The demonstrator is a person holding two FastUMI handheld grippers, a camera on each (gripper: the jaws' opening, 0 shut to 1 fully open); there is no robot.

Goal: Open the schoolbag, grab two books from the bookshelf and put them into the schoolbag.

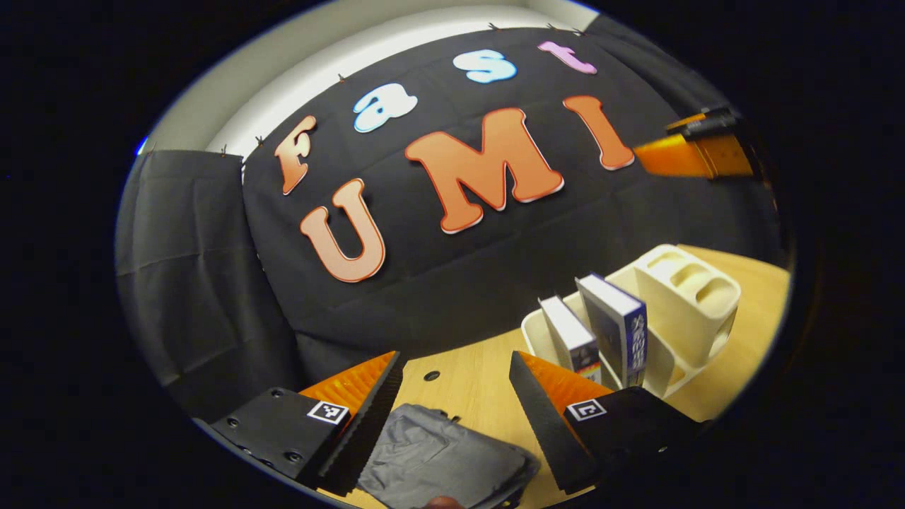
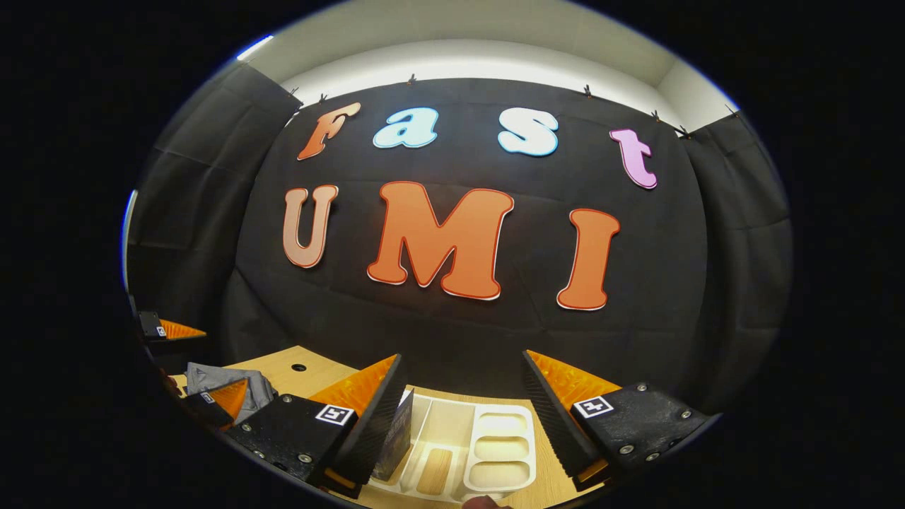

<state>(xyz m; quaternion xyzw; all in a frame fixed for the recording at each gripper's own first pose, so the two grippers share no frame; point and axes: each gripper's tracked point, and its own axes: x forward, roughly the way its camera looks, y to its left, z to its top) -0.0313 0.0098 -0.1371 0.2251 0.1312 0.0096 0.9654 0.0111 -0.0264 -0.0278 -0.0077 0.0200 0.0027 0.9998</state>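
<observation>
Your left gripper (image 1: 452,385) hangs wide open above the table (image 1: 481,367), its orange-and-black fingers (image 1: 368,403) spread apart with nothing between them. Below and between them lies the grey bag (image 1: 438,459), flat on the wood; whether it is zipped or open cannot be told from here. A small dark hole (image 1: 431,375) marks the tabletop just past the bag.

To the right of that gripper stands the cream shelf (image 1: 686,297), its front slots holding two books (image 1: 615,329) upright and leaning slightly, one with a blue cover, the other (image 1: 569,336) white-sided beside it. Rounded compartments sit at the shelf's far end. Your right gripper (image 1: 696,145) shows high at the right edge of the left gripper view, well apart from the shelf.

In the right gripper view, your right gripper (image 2: 463,389) is likewise wide open and empty, poised over the shelf (image 2: 495,452). A book (image 2: 396,438) stands just beside its left finger, partly hidden behind it; contact cannot be told. A wooden-looking divider slot lies empty in the middle. Far to the left you see the bag (image 2: 219,378) and your left gripper (image 2: 205,367) over it. Black cloth backs the whole booth.
</observation>
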